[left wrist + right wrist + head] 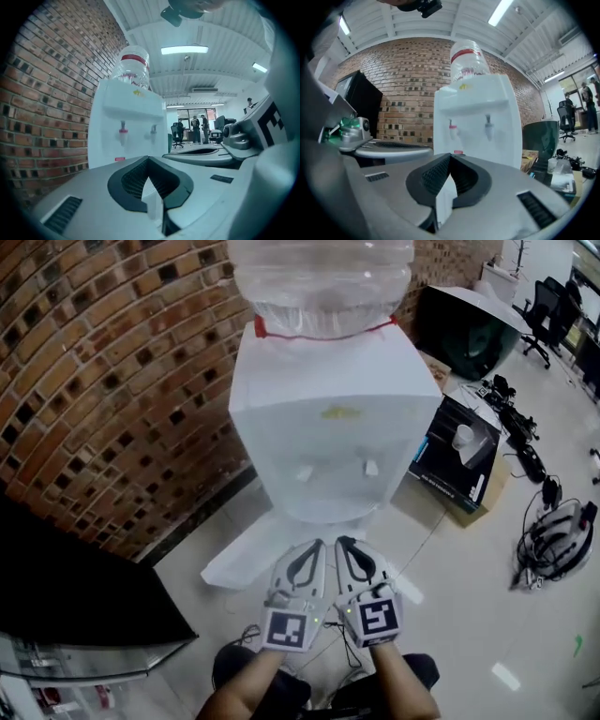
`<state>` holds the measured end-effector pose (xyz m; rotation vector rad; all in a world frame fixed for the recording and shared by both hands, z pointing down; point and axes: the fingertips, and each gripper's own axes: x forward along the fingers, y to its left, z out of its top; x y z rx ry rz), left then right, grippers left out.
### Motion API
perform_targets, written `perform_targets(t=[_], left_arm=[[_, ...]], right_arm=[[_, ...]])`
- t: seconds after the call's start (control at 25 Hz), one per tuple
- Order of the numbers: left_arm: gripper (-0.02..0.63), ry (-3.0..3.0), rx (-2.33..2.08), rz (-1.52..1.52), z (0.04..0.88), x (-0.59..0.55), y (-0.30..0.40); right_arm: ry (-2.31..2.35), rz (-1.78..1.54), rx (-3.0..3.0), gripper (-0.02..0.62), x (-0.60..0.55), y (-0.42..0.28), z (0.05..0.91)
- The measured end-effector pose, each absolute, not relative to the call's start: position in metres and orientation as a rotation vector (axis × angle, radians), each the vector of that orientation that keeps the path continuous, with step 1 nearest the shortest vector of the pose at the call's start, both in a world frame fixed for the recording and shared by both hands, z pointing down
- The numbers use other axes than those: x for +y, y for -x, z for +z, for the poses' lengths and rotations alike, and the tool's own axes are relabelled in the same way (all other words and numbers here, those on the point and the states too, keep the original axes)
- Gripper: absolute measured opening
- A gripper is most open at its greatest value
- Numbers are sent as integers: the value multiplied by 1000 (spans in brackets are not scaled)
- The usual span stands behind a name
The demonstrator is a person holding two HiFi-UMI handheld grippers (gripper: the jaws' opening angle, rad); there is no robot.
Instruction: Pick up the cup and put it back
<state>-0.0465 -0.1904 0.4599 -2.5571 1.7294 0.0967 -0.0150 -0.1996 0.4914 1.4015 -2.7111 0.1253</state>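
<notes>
I see no cup in any view. A white water dispenser (333,427) with a clear bottle (319,277) on top stands against the brick wall. It has a red tap (123,131) and a second tap (153,131) on its front. My left gripper (319,543) and right gripper (341,540) are held side by side, low in front of the dispenser and pointing at its base. Both are shut with nothing between the jaws. The left gripper (149,158) and the right gripper (450,154) each show their black pads meeting at the tip.
A brick wall (103,381) runs along the left, with a black cabinet (66,596) near me. A white sheet (239,559) lies on the floor under the dispenser. To the right are an open box (459,460), a dark round bin (469,329) and cables (553,535).
</notes>
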Motion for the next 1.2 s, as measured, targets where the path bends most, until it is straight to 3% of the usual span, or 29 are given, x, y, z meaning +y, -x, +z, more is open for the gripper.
perform_targets(t=[0.56, 0.96, 1.08, 1.2], left_arm=[[-9, 2499, 1806, 152, 659, -237, 46], [-8, 2549, 1797, 130, 730, -264, 48], [-8, 2563, 1793, 120, 749, -264, 46], [-9, 2586, 1798, 100, 768, -266, 43]], right_arm=[[-1389, 61, -2695, 3, -241, 9, 695], [-1457, 170, -2679, 225, -298, 16, 790], [-1499, 193, -2630, 233, -322, 14, 832], [-1521, 223, -2593, 303, -342, 16, 868]])
